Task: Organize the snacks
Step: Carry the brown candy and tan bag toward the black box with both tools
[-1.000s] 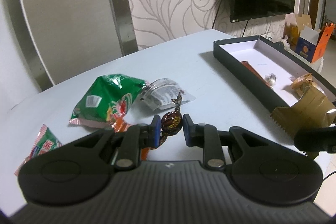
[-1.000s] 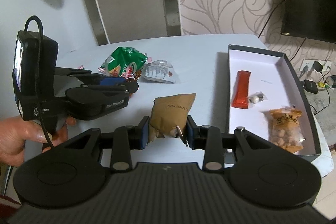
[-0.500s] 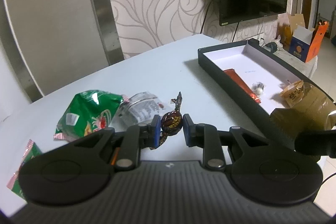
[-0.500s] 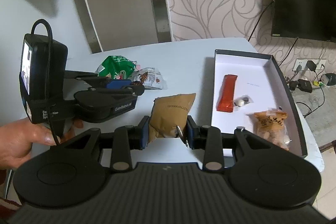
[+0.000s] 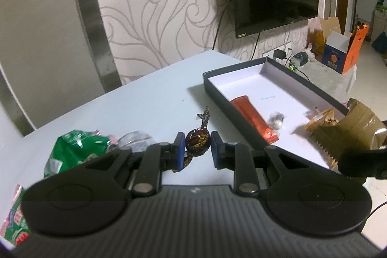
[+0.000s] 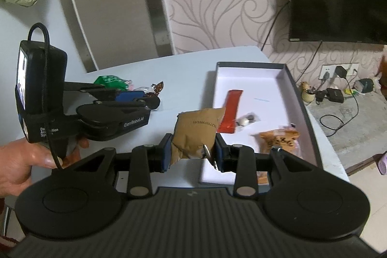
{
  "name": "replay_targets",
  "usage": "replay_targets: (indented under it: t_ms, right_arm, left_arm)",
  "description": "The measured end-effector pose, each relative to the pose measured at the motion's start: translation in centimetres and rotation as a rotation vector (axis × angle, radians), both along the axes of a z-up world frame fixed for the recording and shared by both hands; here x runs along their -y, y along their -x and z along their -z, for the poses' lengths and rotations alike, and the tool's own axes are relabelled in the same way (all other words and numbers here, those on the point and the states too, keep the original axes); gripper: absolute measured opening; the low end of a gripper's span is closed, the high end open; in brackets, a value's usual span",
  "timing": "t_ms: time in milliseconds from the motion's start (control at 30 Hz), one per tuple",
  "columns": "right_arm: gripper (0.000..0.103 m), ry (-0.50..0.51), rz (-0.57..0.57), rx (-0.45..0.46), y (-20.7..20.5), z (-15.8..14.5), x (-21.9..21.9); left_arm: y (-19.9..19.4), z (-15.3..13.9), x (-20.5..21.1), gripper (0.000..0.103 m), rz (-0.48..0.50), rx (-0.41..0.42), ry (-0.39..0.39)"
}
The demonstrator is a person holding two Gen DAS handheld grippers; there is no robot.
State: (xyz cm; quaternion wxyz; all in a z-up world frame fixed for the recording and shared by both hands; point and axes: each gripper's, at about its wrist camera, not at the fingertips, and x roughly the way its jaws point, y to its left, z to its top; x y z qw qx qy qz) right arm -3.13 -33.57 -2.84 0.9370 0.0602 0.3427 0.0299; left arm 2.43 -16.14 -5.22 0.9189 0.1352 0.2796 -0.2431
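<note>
The left claw [image 5: 197, 146] pinches a wrapped candy [image 5: 197, 142], the right claw [image 6: 192, 152] a brown pouch [image 6: 197, 129], both above the tabletop [image 5: 150, 98] beside the box [image 6: 296, 91]. Carry each over the rim, lower it, then release on free white floor.

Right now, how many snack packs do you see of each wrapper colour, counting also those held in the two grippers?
Green: 2 (green bag, green-and-red packet)
Clear: 2 (clear packet, small wrapped sweet)
Red: 1 (red stick pack)
Orange: 1 (orange nut bag)
Brown: 2 (twist-wrapped candy, brown pouch)
Total: 8
</note>
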Motion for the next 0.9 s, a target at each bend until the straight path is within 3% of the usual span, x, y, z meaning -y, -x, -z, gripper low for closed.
replay_targets:
  t_ms: [900]
  right_arm:
    - [0.04, 0.021, 0.048, -0.026, -1.4, 1.0, 4.3]
  left_arm:
    - [-1.6, 0.3, 6.6, 0.026, 0.058, 0.015, 0.009]
